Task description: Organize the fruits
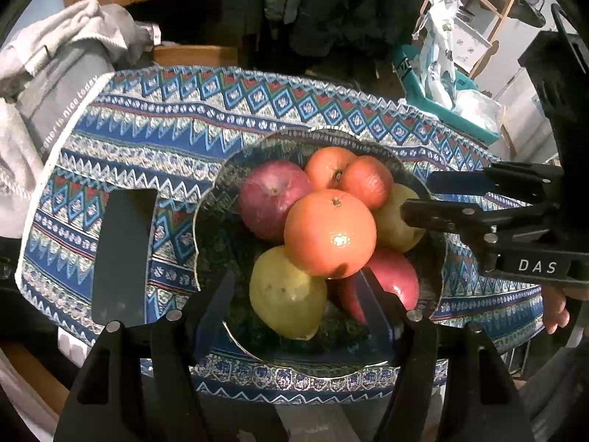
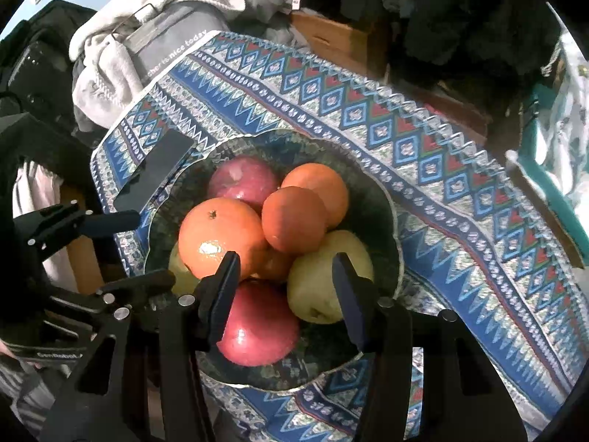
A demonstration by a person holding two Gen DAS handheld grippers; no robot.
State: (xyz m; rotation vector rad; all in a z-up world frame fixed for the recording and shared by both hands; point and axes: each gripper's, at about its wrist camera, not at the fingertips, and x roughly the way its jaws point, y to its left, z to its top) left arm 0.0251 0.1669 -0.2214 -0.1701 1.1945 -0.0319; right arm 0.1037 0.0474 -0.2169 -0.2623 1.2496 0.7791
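A dark patterned bowl [image 1: 210, 228] [image 2: 383, 228] on a blue patterned cloth [image 1: 176, 125] holds several fruits. A big orange [image 1: 331, 235] [image 2: 217, 235] tops the pile, with two more oranges [image 1: 327, 167] behind it. Red apples [image 1: 272, 199] [image 2: 254, 324] and yellow-green pears [image 1: 287, 294] [image 2: 324, 280] lie around it. My left gripper [image 1: 296, 304] [image 2: 154, 246] is open over the bowl's near side. The pear lies below, between its fingers, untouched. My right gripper [image 2: 287, 291] [image 1: 430, 200] is open above a red apple and a pear and holds nothing.
A dark phone [image 1: 121, 258] [image 2: 154, 173] lies on the cloth left of the bowl. Grey and white laundry [image 1: 55, 59] is piled beyond the cloth's left edge. A teal crate [image 1: 441, 107] with plastic bags stands at the right. A person's fingers [image 1: 556, 309] show behind the right gripper.
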